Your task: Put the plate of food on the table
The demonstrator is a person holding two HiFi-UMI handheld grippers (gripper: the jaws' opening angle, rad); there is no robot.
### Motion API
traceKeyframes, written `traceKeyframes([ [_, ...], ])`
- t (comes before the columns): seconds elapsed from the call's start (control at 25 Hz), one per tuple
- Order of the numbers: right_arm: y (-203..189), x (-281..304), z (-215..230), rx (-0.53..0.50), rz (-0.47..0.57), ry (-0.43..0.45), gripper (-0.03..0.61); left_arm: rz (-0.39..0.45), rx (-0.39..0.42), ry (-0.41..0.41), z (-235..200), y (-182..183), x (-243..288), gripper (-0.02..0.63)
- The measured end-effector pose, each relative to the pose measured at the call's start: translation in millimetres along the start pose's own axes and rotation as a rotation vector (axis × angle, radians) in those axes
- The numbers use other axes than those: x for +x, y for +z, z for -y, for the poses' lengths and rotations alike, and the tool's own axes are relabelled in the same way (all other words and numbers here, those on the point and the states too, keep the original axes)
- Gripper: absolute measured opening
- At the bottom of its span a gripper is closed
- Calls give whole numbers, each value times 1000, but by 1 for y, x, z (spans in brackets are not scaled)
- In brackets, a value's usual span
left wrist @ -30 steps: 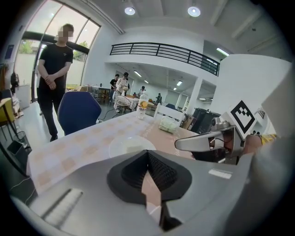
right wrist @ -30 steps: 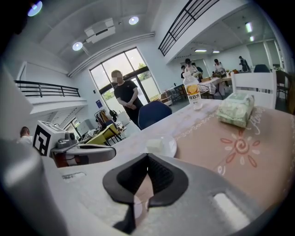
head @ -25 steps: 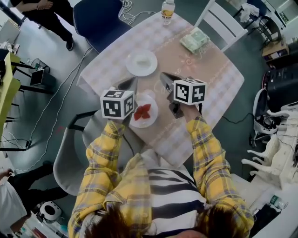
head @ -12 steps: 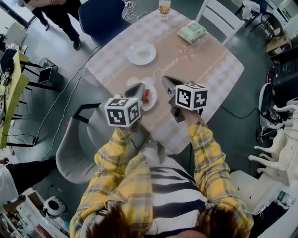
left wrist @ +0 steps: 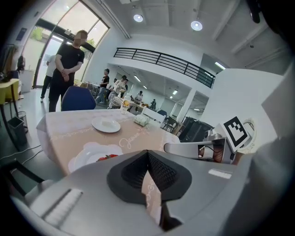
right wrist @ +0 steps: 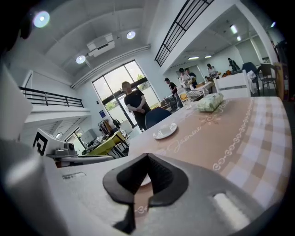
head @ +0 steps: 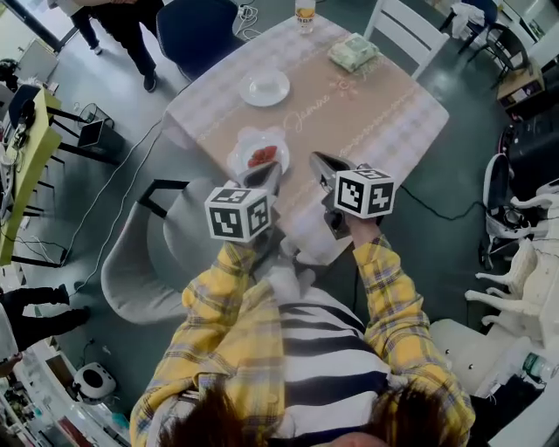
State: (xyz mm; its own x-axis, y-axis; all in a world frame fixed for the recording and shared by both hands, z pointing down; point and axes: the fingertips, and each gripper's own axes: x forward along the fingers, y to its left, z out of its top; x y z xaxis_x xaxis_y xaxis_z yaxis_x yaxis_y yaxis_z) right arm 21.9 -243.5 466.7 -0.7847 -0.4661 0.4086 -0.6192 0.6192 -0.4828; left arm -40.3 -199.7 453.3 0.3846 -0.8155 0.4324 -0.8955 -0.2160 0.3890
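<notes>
The plate of food [head: 258, 154], white with red pieces on it, lies on the table [head: 367, 113] close to its near left edge. It also shows low in the left gripper view as the plate [left wrist: 94, 154]. My left gripper [head: 266, 179] hovers just short of the plate, jaws shut and nothing between them [left wrist: 147, 154]. My right gripper [head: 321, 166] is over the table's near edge to the right of the plate, also shut and empty [right wrist: 147, 159]. Neither touches the plate.
Further back on the table are a second white plate [head: 265, 87], a greenish packet [head: 353, 52] and a bottle [head: 305, 12]. A grey chair [head: 148, 262] stands at the near left, a blue chair [head: 196, 26] and a white chair [head: 410, 30] at the far side. A person [head: 122, 26] stands beyond.
Both grippers have drawn back toward the table's near edge. The plate of food now lies ahead of the left gripper instead of right beside it.
</notes>
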Motion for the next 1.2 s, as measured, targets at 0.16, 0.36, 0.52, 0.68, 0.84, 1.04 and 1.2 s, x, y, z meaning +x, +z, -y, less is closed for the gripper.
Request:
traceKeyframes([
  [0.16, -10, -16, -15, -51, -2, -1, -2, -1, 0, -17, 16, -14, -12, 5],
  [0.36, -24, -35, -29, -63, 12, 9, -2, -8, 9, -26, 30, -30, -29, 5],
  [0.52, -36, -52, -41, -58, 22, 23, -2, -4, 11, -27, 38, -38, -43, 5],
  [0.68, -50, -65, -47, -73, 15, 26, -2, -4, 16, -38, 47, -48, -48, 5],
  [0.84, -59, -74, -45, -91, 4, 19, -2, -12, 32, -64, 61, -57, -46, 5],
  [1.04, -57, -79, -48, -76, 17, 19, -2, -21, 43, -80, 69, -60, -46, 5],
  [1.2, -54, -82, -51, -80, 24, 27, -2, -21, 53, -81, 73, -59, -46, 5],
])
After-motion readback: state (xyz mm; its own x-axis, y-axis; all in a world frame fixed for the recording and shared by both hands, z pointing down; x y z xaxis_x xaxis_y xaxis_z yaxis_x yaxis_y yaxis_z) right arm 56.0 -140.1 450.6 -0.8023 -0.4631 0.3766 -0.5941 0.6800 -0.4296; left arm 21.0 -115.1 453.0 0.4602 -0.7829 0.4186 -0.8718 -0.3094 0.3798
